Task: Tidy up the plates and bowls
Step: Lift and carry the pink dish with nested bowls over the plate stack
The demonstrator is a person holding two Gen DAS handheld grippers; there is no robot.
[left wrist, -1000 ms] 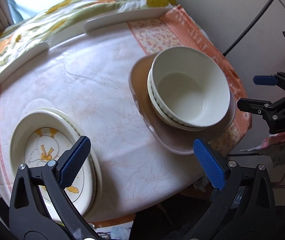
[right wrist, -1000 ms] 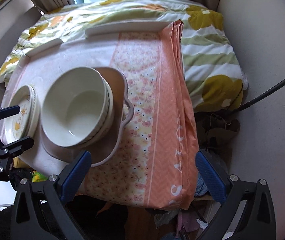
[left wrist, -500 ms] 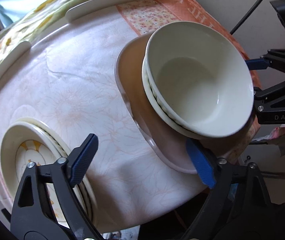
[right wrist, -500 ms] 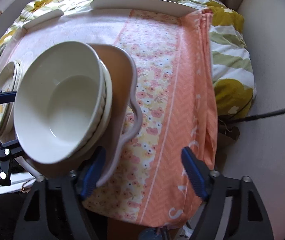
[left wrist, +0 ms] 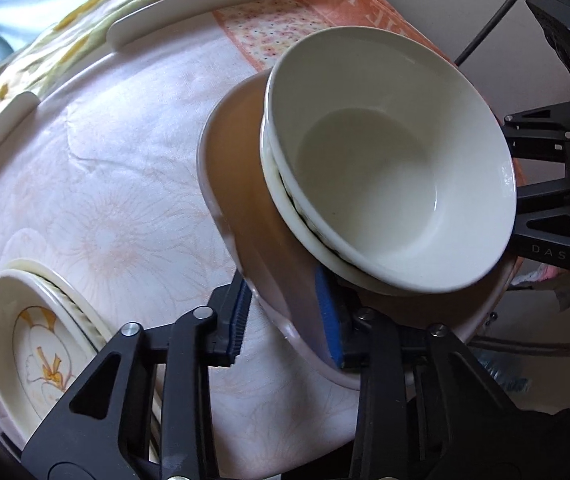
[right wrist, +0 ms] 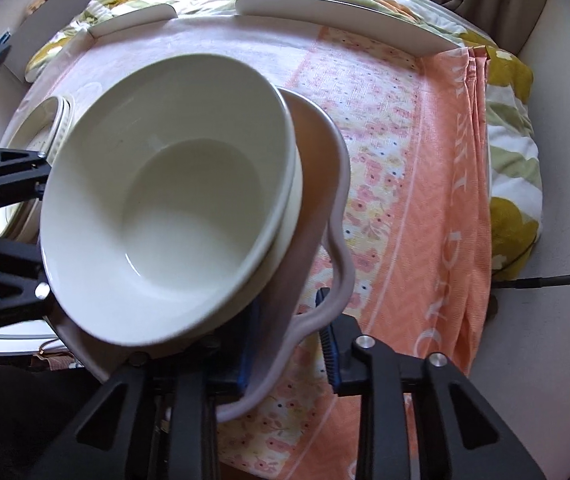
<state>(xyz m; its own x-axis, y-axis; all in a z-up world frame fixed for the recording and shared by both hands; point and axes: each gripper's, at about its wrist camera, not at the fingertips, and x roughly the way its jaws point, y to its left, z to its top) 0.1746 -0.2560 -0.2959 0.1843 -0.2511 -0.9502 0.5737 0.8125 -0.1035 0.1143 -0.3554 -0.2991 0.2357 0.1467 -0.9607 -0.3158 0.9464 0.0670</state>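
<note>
Pink tray (left wrist: 237, 184), stacked bowls (left wrist: 385, 168), both claws clamping rim

I see my left gripper (left wrist: 285, 320) in black, with silver screws. Its pads (left wrist: 327, 316) are ribbed blue. The right gripper (right wrist: 291, 344) matches

White letters "DAS" stand on the black right gripper (left wrist: 545, 254); the orange cloth's (right wrist: 445, 240) lettering is unreadable.

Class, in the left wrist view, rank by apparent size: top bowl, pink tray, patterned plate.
1. Pink tray, though partly hidden
2. Top bowl
3. Patterned plate, cut off by the frame, so unsure
</note>
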